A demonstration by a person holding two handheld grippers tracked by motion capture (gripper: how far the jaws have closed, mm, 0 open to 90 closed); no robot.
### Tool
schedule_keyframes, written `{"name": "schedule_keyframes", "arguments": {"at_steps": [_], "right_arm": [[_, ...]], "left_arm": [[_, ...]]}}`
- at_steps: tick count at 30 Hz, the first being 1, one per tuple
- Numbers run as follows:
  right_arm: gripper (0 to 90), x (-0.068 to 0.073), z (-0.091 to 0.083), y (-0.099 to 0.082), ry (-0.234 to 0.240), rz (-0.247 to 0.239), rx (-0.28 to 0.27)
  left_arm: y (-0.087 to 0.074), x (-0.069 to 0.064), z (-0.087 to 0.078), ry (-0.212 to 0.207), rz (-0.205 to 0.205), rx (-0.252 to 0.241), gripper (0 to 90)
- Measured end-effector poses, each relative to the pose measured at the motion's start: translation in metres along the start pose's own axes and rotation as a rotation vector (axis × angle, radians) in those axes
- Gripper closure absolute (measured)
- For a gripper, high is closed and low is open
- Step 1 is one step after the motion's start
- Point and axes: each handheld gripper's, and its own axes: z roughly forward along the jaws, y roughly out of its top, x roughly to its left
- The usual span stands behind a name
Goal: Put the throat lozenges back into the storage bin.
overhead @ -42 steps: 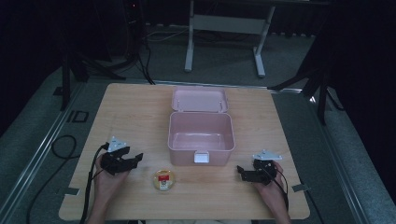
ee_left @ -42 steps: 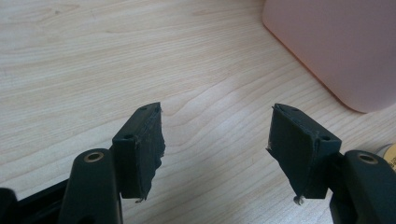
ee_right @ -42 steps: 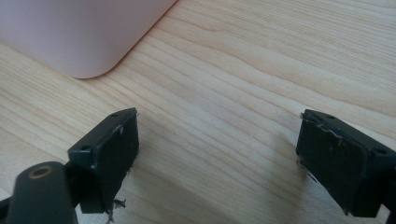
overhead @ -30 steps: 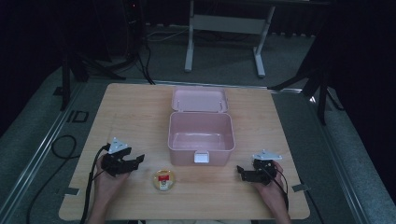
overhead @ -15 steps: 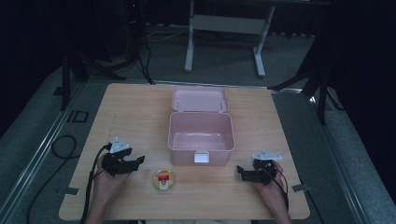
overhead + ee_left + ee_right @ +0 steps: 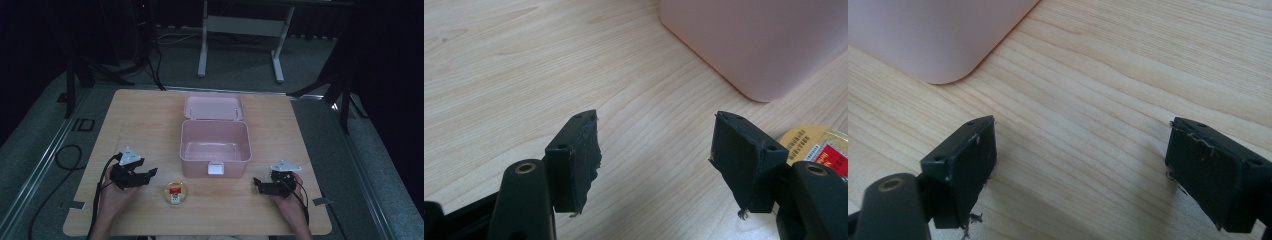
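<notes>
Jaws of both grippers gape, empty, over pale woodgrain near a rounded pink plastic box (image 6: 215, 145).

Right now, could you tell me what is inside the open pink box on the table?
The pink box looks empty: its bare pink floor shows in the high view, with the lid folded back behind it. The near wall hides a strip of the floor just behind it.
</notes>
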Motion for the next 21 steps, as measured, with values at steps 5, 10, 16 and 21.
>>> {"name": "schedule_keyframes", "arguments": {"at_steps": [5,10,16,21], "right_arm": [[12.9,0.0,0.0,0.0,0.0,0.001,0.0],[12.9,0.0,0.0,0.0,0.0,0.0,0.0],[12.9,0.0,0.0,0.0,0.0,0.0,0.0],[12.9,0.0,0.0,0.0,0.0,0.0,0.0]], "left_arm": [[0.003,-0.005,0.0,-0.005,0.026,0.015,36.1],[0.005,-0.007,-0.002,-0.032,0.037,0.002,35.9],[0.007,-0.009,-0.008,-0.037,0.061,0.005,36.0],[0.007,-0.01,-0.011,-0.051,0.067,0.009,36.0]]}}
